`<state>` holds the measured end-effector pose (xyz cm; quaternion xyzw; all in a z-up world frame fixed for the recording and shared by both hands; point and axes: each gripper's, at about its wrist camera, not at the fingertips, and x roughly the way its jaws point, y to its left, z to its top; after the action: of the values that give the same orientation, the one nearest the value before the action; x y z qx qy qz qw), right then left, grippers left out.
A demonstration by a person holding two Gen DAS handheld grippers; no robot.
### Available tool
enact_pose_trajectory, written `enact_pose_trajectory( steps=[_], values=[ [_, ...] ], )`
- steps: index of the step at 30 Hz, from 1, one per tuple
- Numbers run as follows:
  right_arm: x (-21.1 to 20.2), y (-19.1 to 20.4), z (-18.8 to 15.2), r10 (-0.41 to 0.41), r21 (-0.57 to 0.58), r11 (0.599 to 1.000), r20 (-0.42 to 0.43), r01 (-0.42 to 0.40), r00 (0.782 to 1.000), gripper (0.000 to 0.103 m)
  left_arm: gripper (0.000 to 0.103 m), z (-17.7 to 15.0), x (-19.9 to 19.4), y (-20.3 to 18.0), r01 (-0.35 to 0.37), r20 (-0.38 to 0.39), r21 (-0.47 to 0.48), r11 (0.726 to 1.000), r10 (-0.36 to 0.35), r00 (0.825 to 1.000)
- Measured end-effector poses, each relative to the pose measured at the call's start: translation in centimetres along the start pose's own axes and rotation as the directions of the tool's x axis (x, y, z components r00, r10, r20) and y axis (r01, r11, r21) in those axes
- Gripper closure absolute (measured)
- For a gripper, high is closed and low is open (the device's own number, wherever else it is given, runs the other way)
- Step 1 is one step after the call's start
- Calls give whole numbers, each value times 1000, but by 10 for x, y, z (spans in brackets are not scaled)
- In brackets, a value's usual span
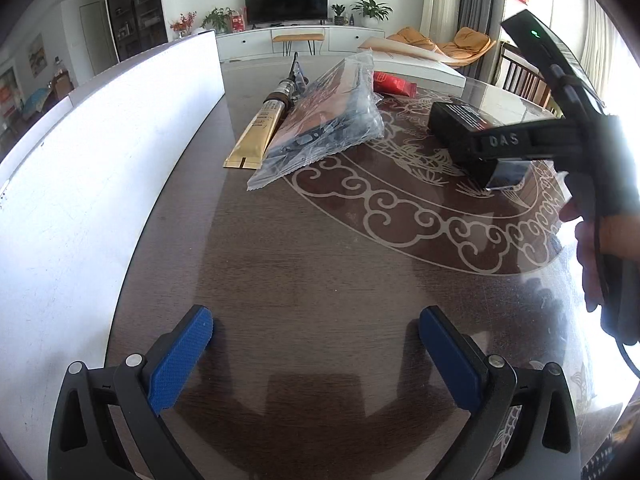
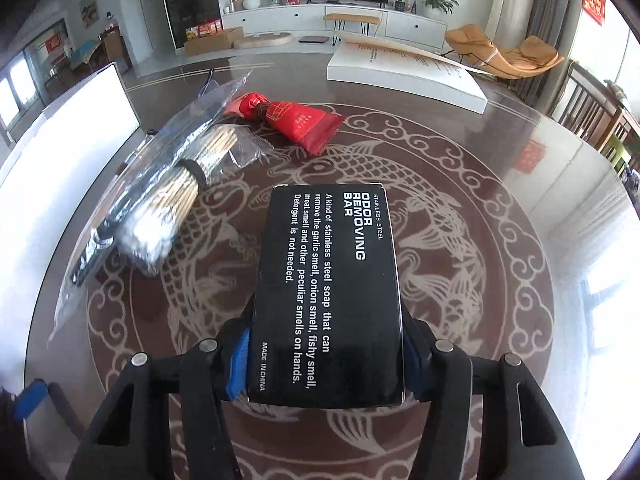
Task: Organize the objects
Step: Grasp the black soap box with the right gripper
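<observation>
Right gripper [image 2: 325,364] at lower centre of the right wrist view, fingers pinching the near end of the black box [image 2: 328,280], with a blue pad pressed on each long side. Most of the box sticking out forward past the pads, over the table [image 2: 500,320]. Resting on the glass or just lifted: cannot tell. Left gripper [image 1: 316,344] at the bottom of the left wrist view, fingers spread wide, nothing between them, only bare table below.

Possible troubles from here, by judgement only:

Drooping of the far end. Held only at one end, so likely to swing down between the pads when raised, and perhaps to slip out, the printed cardboard looking smooth.

Denting. Thin carton walls, easy to press in if squeezed harder to stop the slipping.

Knocking the neighbours. Plastic bag [image 2: 160,208] of sticks lying near, at the left of the frame, and red pouch [image 2: 296,124] beyond, at upper centre. Any carrying toward the left with the box low would probably push the bag along the glossy glass.

Hitting the white wall [image 1: 100,160] at the left of the left wrist view, if the box is meant to go behind it and is not raised enough.

Safer: lift slowly, keep the box level, pass well above the bag.
</observation>
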<state>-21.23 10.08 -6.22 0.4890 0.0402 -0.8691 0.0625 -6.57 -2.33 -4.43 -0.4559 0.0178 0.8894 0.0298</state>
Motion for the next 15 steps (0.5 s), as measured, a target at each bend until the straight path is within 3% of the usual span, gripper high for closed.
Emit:
enact_pose_trajectory(
  steps=[10,12,14,15],
  values=[
    [-65,-64,-105,-65,37,997,95,61,993,43,0,0,0,-1,0,0,1,1000,0,1000],
    [-70,-72,-114,-69,61,996,106,63,992,36,0,0,0,-1,0,0,1,1000,0,1000],
    [-72,-81,-116,-68,105,993,108,57,992,20,0,0,0,-1,0,0,1,1000,0,1000],
    [-72,-84,-114,-70,123,991,111,56,991,17,0,0,0,-1,0,1,1,1000,0,1000]
  ],
)
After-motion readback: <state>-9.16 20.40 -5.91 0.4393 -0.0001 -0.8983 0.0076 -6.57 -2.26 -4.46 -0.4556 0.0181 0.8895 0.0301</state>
